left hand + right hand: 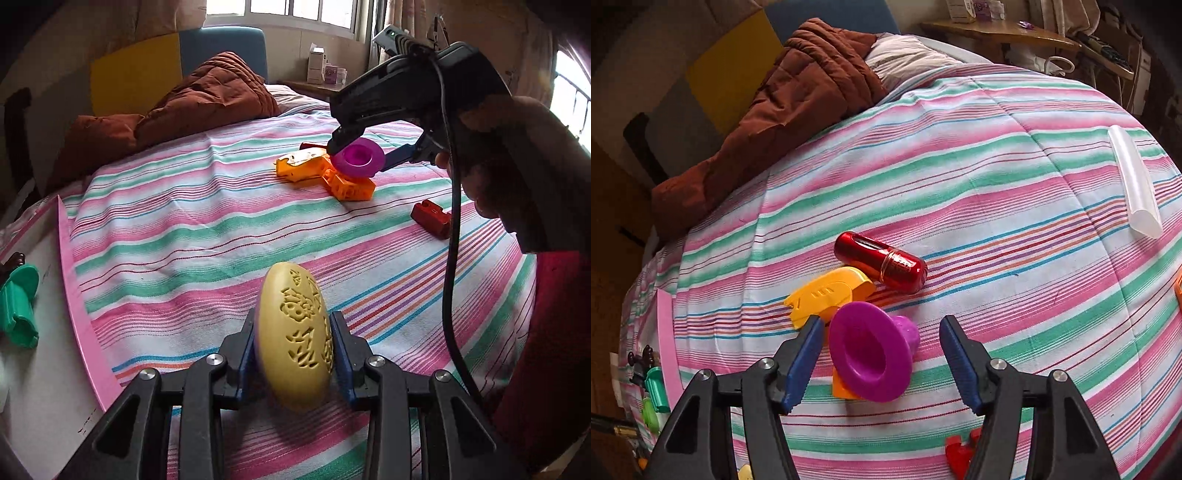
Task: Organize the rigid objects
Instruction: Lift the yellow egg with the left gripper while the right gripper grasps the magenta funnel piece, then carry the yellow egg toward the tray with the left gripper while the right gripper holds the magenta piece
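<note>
A yellow oval block [295,339] with carved figures stands on edge between the blue pads of my left gripper [294,321], which is shut on it just above the striped bedsheet. A purple funnel-shaped piece [868,354] lies on an orange toy part [842,387]. My right gripper [881,325] stands open around it: the left pad is close to the rim and the right pad is well clear. In the left wrist view the right gripper [360,155] straddles the purple piece [356,155] over the orange toy [332,177], with a person's hand [491,147] on its handle.
On the sheet lie a red capsule [882,262], a yellow plastic shell [827,291], a clear tube [1134,184], a red block [430,218] and a red piece [956,454]. A pink-rimmed tray [70,258] at the left holds a green piece [18,306]. A brown quilt [207,99] is heaped behind.
</note>
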Demonstrator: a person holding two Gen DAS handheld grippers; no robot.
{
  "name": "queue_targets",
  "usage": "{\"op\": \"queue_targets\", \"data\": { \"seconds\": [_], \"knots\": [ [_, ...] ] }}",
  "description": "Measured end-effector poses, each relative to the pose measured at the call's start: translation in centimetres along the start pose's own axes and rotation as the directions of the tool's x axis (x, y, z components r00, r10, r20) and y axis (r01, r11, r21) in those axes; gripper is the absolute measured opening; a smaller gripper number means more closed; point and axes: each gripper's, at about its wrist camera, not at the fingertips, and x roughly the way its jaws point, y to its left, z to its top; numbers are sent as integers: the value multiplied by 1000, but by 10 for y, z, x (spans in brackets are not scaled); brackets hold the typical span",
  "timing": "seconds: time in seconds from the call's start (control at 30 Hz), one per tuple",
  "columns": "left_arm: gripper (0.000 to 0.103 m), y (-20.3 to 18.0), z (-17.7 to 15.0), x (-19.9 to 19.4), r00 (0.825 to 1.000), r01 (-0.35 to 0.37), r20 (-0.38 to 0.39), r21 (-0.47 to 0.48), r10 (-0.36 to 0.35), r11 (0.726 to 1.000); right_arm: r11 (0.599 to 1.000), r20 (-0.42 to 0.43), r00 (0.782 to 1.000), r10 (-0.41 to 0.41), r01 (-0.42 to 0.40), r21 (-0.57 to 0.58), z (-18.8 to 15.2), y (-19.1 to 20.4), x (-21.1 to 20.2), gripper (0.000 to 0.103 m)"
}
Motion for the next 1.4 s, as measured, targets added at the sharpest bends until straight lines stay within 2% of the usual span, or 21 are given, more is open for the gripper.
{"op": "queue_targets", "data": {
  "seconds": [0.1, 0.13, 0.17, 0.37, 0.43, 0.5, 0.6, 0.93, 1.1, 1.4],
  "knots": [
    [37, -1, -1, 0, 1000, -2, 8, 0, 2, 1000, 999, -30, 999, -11, 10, -31, 0, 0, 9, 65],
    [37, 0, -1, 0, 1000, -1, 10, -1, 1, 1000, 999, -35, 999, -1, -1, -43, 0, 0, 9, 60],
    [38, 0, -1, 0, 1000, 0, 11, -3, 0, 1000, 998, -27, 1000, 12, -13, -54, 0, 1, 7, 52],
    [38, 1, -2, 0, 1000, 0, 18, -3, 0, 1000, 996, 8, 1000, -27, 27, -90, -2, 6, 1, 50],
    [38, 1, -2, 0, 1000, 0, 18, -3, 0, 1000, 995, 28, 999, -40, 42, -90, -1, 6, -2, 44],
    [38, 1, -2, 0, 1000, -1, 17, -2, 1, 1000, 996, 64, 997, -52, 57, -75, 0, 3, -9, 16],
    [38, 0, -2, -1, 1000, -3, 15, -2, 3, 1000, 993, 70, 993, -98, 102, -56, 2, -3, -8, 16],
    [38, 0, -2, -1, 1000, -6, 13, -1, 6, 1000, 999, 86, 995, -52, 50, 18, 5, -19, -18, 15],
    [37, 0, -1, -1, 1000, -6, 9, -11, 6, 1000, 994, 49, 993, -106, 105, 12, 7, -20, -9, 13],
    [33, 9, 3, -8, 999, 11, -48, -105, -16, 994, 989, 22, 989, -148, 147, 12, 7, -27, -4, 14]
  ]
}}
